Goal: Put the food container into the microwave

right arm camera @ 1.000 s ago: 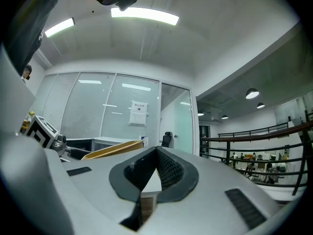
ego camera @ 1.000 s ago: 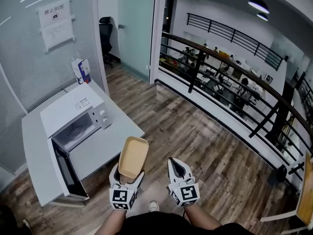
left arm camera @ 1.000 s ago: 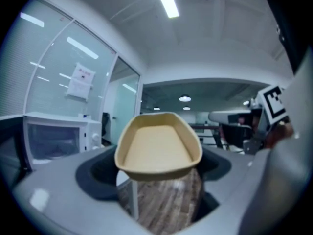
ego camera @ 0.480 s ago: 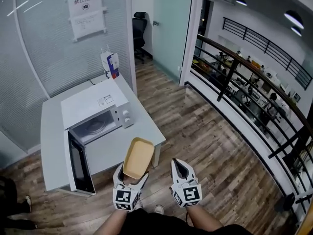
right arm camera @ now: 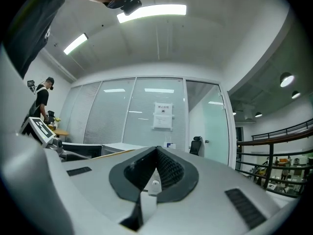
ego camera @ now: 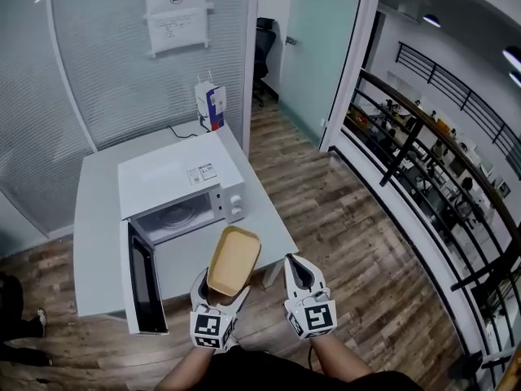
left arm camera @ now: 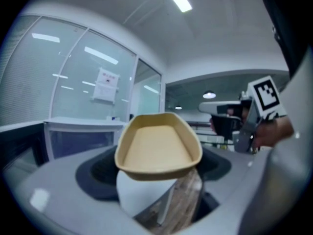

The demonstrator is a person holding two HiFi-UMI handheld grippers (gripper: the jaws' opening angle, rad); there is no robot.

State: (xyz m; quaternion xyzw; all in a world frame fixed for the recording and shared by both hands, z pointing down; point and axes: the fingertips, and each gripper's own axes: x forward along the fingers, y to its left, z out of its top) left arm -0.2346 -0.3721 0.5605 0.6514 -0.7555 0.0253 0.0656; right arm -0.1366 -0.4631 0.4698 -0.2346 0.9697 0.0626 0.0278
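left tool [ego camera: 218,298] grips near end of the tan shallow oblong food container [ego camera: 234,260], held just short of the white microwave [ego camera: 181,187] on the grey tabletop [ego camera: 96,218]. right tool [ego camera: 298,265] pinched together, empty. keep container level, steer left into cavity, clear of the open door [ego camera: 146,279]; clearance prob fine.

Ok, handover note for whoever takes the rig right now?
Left gripper: shut on the near end of the food container, held out ahead of the person.
Right gripper: shut, empty.
Microwave: on the white table, door swung open.
Done: container picked up, door open.
Left: carry the container to the cavity, set it inside, release.
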